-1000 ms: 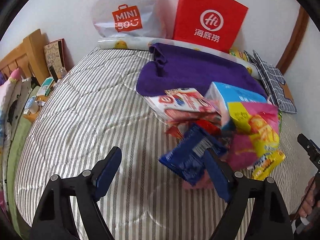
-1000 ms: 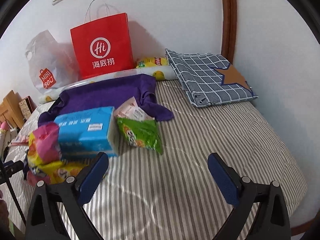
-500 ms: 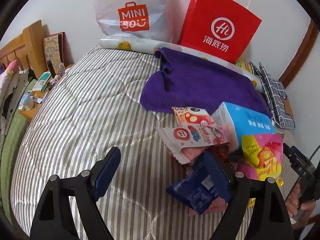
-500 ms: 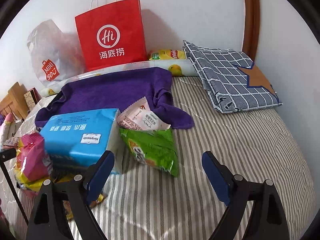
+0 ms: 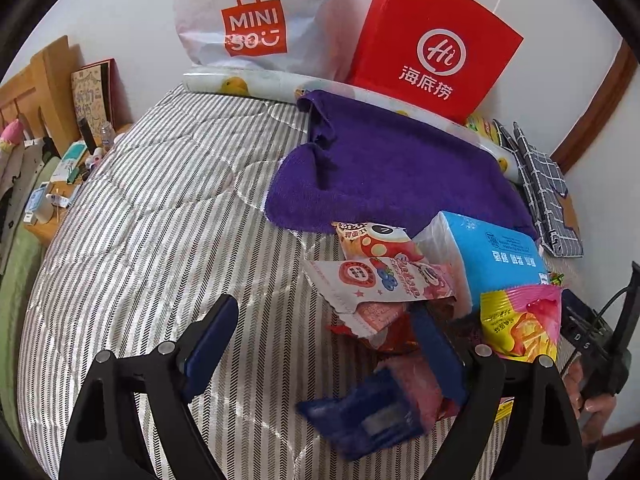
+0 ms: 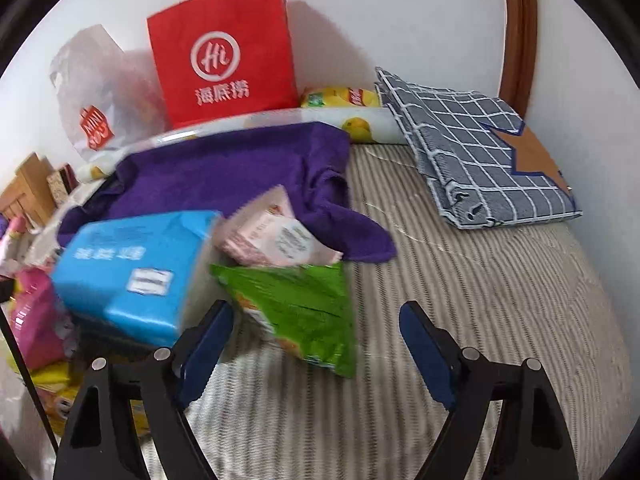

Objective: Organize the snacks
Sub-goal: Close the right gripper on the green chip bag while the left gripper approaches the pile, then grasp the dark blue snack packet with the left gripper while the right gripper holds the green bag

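Closer now, right gripper [image 6: 316,344] narrows (still wide, empty) over green packet [image 6: 296,312]; bedspread [image 6: 500,300] rightward open.

Each gripper, left gripper [image 5: 326,344] and right gripper [image 6: 316,344], has matte black forked arms, silver round screws, and dark blue pads [image 5: 210,340] on the fingers.

two shopping bags [image 5: 432,52], one purple towel [image 5: 392,168], one tissue pack [image 5: 504,260]
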Motion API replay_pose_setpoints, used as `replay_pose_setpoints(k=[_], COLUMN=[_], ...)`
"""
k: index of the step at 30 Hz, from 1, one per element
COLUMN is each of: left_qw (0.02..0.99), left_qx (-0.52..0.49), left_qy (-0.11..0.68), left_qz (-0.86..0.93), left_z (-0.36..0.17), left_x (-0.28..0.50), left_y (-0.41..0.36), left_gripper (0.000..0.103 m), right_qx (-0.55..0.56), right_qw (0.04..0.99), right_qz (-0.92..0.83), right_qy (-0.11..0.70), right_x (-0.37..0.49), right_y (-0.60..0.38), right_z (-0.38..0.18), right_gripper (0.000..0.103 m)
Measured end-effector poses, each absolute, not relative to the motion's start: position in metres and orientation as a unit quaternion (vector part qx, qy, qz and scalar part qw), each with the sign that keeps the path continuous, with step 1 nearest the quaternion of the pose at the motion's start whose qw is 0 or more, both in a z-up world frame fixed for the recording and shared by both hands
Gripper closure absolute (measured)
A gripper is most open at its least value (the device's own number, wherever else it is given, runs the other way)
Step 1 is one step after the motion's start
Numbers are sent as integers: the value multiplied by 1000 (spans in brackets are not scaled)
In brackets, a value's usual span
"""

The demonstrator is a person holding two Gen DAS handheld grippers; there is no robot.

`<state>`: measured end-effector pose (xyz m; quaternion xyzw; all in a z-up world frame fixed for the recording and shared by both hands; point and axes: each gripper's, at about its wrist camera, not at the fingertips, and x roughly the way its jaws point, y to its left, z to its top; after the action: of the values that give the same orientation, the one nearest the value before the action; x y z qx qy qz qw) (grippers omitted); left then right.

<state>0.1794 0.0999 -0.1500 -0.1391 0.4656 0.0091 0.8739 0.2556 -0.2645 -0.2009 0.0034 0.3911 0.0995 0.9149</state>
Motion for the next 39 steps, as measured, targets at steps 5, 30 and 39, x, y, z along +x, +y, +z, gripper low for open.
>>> replay_pose_setpoints(k=[5, 30, 39], left_qw=[871, 863, 864], left_qx=[-145, -152, -150], left_qy=[470, 481, 479], left_qz=[1, -15, -24], left_z=[-151, -154, -151], left_x=[183, 173, 160], left_y=[98, 99, 92], left_gripper=[16, 16, 16], right_qx=[21, 25, 30], right_qw=[909, 908, 920], right_qz=[112, 124, 118], right_qy=[400, 398, 372], right_x=[261, 259, 234], right_y=[-266, -259, -265], right_z=[-204, -203, -179], right_gripper=[20, 40, 40])
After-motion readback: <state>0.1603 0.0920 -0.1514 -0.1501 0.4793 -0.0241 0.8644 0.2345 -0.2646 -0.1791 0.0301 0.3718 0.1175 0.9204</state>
